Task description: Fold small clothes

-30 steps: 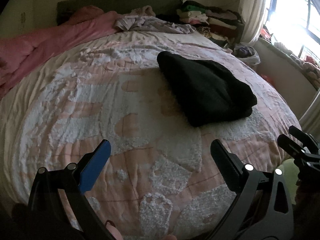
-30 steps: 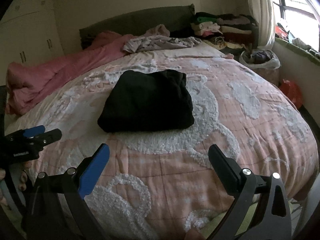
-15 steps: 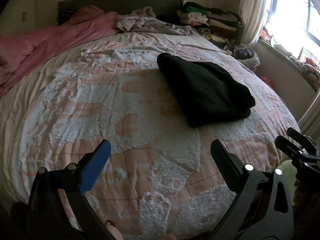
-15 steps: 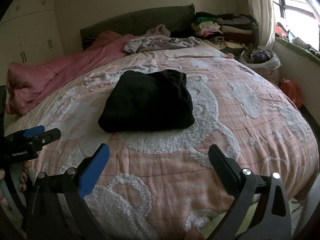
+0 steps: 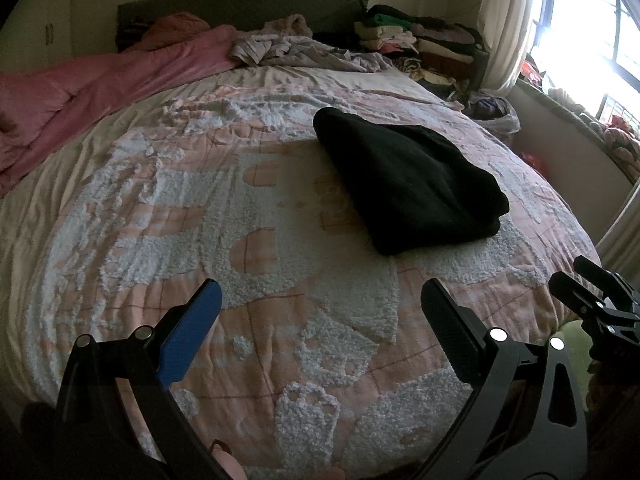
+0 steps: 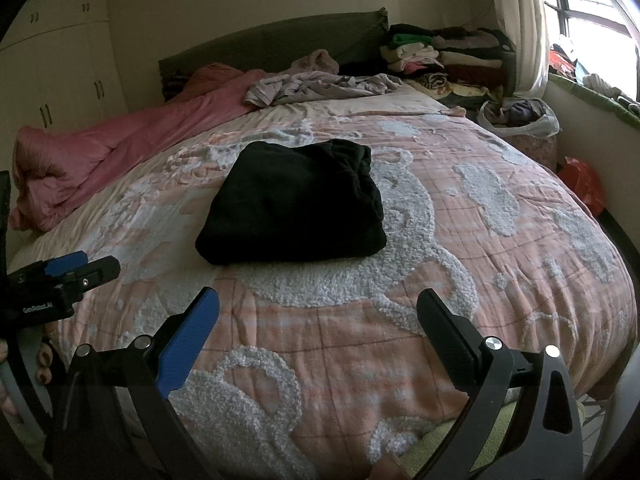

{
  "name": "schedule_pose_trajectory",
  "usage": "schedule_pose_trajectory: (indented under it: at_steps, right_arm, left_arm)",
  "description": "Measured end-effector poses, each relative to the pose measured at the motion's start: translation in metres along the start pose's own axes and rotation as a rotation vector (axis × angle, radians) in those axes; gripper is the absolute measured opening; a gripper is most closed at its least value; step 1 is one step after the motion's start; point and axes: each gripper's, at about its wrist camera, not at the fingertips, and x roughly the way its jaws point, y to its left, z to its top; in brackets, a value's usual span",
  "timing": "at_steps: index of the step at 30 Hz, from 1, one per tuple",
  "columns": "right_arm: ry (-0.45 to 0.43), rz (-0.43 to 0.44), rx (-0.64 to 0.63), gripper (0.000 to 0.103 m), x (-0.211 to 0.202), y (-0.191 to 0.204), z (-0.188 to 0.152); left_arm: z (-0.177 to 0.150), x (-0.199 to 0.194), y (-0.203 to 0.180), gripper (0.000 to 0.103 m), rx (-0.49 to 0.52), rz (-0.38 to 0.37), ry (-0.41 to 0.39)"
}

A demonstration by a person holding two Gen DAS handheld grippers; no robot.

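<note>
1. Bedspread [image 6: 500, 288] in pink with tufted white shapes covers the bed, and one black garment [image 6: 294, 204] lies on it as a thick folded bundle, near the middle and a little toward the headboard, clear of everything else.
2. Left hand-held gripper [image 5: 320, 312] hangs over the near edge of the bed with its two fingers wide apart and nothing between them; the black garment is well ahead of it and off to its right.
3. Right hand-held gripper [image 6: 318, 316] is held the same way, fingers spread and empty, with the garment straight ahead of it but well out of reach.
4. My guess is that both tools are held back and low because this piece looks finished: its edges are tucked and it sits as a compact block, so the pair seem to be between garments.
5. Counting: two hand-held grippers, one black garment on the spread, one rumpled pale garment heap [image 6: 320, 86] by the headboard, likely the next supply.
6. One pink duvet [image 5: 100, 92] is bunched along the far left side, and one stack of folded clothes [image 6: 444, 56] stands beside the bed near the curtain.
</note>
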Motion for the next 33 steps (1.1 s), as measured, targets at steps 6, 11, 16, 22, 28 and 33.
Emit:
schedule_pose_trajectory:
  at_steps: [6, 11, 16, 22, 28, 33]
  right_arm:
    - [0.001, 0.001, 0.001, 0.098, 0.0002, -0.0003, -0.0002]
    - [0.001, 0.0, 0.001, 0.098, -0.0002, -0.0001, -0.0002]
    - [0.001, 0.002, 0.001, 0.098, 0.0003, -0.0006, -0.0001]
    - [0.001, -0.002, 0.0, 0.098, -0.0002, -0.0001, -0.0001]
    - [-0.002, -0.001, 0.0, 0.098, -0.0005, -0.0004, -0.0006]
    - [-0.001, 0.0, 0.0, 0.098, -0.0008, -0.001, -0.0001]
  left_arm:
    - [0.0006, -0.0008, -0.0005, 0.093, 0.0, 0.004, 0.001]
    - [0.0005, -0.0011, -0.0005, 0.093, 0.002, 0.003, -0.001]
    - [0.0014, -0.0017, 0.0009, 0.093, 0.002, 0.006, 0.0]
    - [0.0033, -0.002, 0.0022, 0.093, 0.003, 0.009, 0.0]
    - [0.0049, -0.0031, 0.0044, 0.093, 0.002, 0.012, 0.0]
    - [0.0061, -0.0031, 0.006, 0.093, 0.002, 0.016, 0.0]
